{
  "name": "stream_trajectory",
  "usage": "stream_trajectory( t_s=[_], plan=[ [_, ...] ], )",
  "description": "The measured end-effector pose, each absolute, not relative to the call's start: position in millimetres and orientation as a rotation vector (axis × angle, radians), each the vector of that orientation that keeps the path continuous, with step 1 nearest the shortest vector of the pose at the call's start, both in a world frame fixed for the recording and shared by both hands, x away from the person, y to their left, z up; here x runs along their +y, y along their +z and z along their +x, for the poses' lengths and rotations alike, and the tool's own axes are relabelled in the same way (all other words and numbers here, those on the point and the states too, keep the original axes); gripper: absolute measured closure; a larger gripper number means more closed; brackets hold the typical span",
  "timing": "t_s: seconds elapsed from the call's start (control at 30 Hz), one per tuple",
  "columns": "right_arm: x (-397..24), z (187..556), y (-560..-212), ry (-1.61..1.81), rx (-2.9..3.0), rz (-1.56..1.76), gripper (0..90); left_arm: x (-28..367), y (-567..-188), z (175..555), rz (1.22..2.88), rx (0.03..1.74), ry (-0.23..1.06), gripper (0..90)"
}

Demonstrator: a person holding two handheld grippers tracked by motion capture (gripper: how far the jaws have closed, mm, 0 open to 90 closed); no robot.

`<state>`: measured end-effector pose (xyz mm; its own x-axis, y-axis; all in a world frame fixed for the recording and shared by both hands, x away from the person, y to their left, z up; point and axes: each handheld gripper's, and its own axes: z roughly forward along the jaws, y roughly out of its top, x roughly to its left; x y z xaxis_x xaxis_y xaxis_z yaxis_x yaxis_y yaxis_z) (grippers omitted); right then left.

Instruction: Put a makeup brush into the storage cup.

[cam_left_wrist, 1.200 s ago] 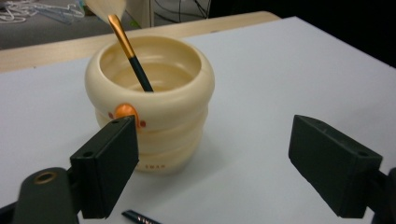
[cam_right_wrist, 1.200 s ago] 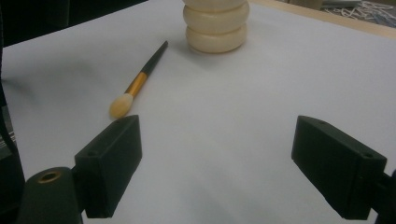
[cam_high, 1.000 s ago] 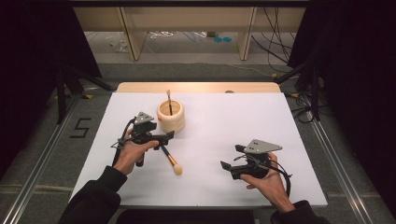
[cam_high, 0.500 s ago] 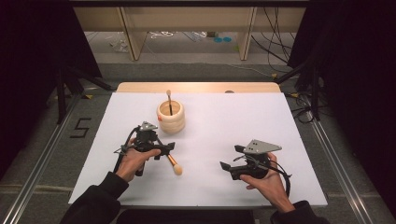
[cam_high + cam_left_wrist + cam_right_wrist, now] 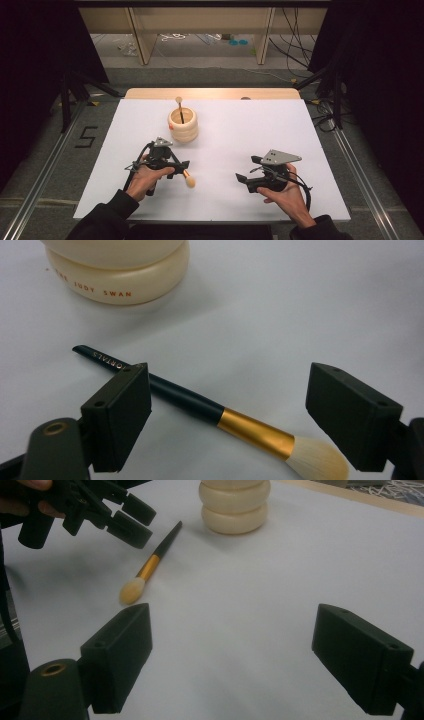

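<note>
The left gripper (image 5: 227,405), jaws wide, hovers over the makeup brush (image 5: 200,407) lying on the white tabletop (image 5: 240,130) just near the cream holder (image 5: 183,125). The step looks like picking it up: lower and close on the dark handle; the right gripper (image 5: 245,172) waits wide apart, empty.

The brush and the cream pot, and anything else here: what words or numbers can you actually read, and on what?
"JUDY SWAN" in gold on the cream pot; the letters before it are cut off, perhaps "...RE".
"...RTALS" in pale letters on the brush handle; its start hides behind the left gripper.
"5" in black on the floor left of the table.
</note>
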<state>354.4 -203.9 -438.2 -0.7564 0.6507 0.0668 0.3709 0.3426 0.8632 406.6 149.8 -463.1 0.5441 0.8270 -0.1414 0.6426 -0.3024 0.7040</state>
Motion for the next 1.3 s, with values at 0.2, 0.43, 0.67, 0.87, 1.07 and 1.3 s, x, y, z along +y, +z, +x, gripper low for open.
stream_trajectory(
  t_s=[0.2,0.43,0.67,0.87,1.07,1.3],
  plan=[
    [-203,354,-439,1.371,2.320,0.909,17.4,150,-468,405,2.068,1.215,0.305,18.4],
    [-203,355,-439,1.367,2.324,0.903,17.6,145,-472,405,2.070,1.252,0.293,19.8],
    [-203,354,-439,1.367,2.338,0.901,17.7,140,-476,404,2.054,1.255,0.295,20.5],
    [-203,354,-439,1.371,2.339,0.897,17.7,138,-477,404,2.069,1.257,0.287,21.4],
    [-202,355,-439,1.372,2.341,0.895,17.7,137,-478,404,2.065,1.261,0.289,22.0],
    [-202,354,-439,1.370,2.342,0.892,17.7,134,-480,405,2.093,1.250,0.277,22.8]
  ],
)
